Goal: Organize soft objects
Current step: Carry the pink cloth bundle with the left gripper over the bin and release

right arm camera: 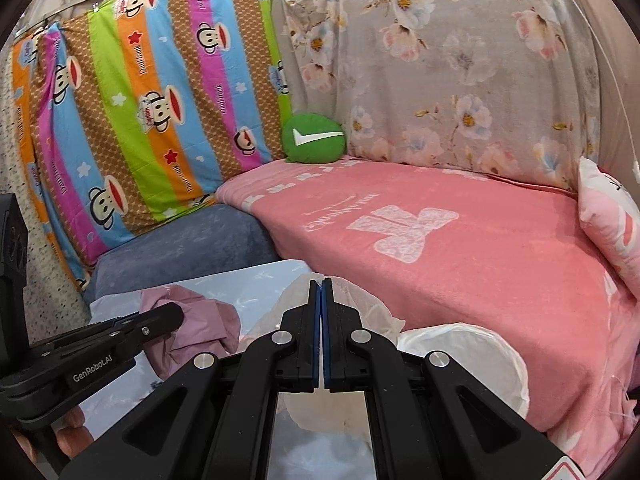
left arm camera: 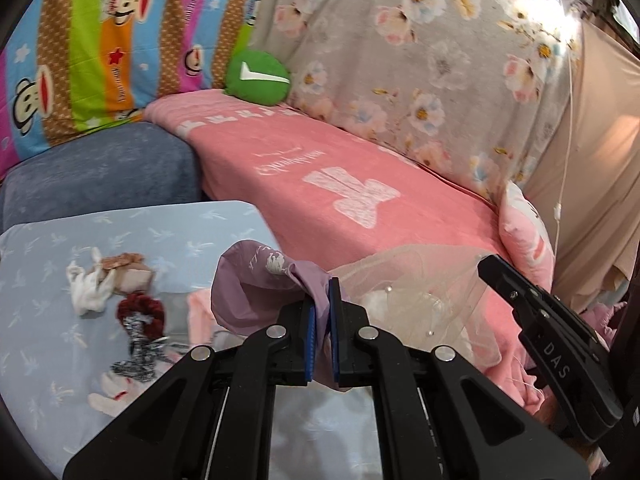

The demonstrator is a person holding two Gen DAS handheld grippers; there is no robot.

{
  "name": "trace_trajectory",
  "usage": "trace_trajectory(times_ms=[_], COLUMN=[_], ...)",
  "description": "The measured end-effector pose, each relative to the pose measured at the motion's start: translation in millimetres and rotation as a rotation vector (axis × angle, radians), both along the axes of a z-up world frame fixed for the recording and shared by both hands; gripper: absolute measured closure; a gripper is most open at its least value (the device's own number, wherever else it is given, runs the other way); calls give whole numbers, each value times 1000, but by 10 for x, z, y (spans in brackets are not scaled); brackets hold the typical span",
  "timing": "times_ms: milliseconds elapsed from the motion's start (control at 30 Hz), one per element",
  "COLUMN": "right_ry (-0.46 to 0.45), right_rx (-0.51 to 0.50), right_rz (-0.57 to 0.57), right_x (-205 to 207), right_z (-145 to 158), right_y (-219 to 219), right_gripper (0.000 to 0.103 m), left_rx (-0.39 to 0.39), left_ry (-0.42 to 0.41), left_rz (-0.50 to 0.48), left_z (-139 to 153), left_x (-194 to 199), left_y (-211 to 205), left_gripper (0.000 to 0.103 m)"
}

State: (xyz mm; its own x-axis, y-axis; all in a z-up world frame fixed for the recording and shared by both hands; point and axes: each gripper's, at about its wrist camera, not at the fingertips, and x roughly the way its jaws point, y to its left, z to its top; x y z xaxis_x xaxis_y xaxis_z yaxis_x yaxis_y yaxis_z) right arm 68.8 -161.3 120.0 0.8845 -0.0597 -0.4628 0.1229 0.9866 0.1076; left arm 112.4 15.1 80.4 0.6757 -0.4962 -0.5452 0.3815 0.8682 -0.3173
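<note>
Now your left hand-held gripper (left arm camera: 322,312) is clamped on the purple cloth (left arm camera: 256,280), your right hand-held gripper (right arm camera: 322,304) pinched on sheer white fabric (right arm camera: 360,304). Both garments hang above the blue sheet (left arm camera: 48,280), beside the pink blanket (right arm camera: 480,260); held at separate edges, likely to spread them for folding.

"GenRobot.AI" stands in white on the black left gripper (right arm camera: 92,364), at the near left of the right wrist view. "DAS" stands in white on the black right gripper (left arm camera: 556,360), at the near right of the left wrist view. The far green cushion (right arm camera: 314,138) bears a white check mark. Script on the pink blanket (right arm camera: 460,248) is unreadable.
</note>
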Motion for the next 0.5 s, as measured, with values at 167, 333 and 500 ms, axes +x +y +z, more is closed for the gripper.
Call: trace_trajectory(times_ms=[167, 333, 500], right_ry=[11, 34, 56], right_rx=[17, 30, 26], right_rz=[-81, -143, -181], right_x=[-79, -132, -131], right_z=[-82, -216, -326], right_y=[-472, -878, -1109], right_gripper=[103, 103, 103], left_rx=[-2, 10, 28], left_ry=[16, 48, 75], left_rz=[-70, -138, -196], left_z=[-38, -125, -219], left_x=[7, 46, 66], left_y=[-360, -745, -1130], left_gripper=[97, 97, 97])
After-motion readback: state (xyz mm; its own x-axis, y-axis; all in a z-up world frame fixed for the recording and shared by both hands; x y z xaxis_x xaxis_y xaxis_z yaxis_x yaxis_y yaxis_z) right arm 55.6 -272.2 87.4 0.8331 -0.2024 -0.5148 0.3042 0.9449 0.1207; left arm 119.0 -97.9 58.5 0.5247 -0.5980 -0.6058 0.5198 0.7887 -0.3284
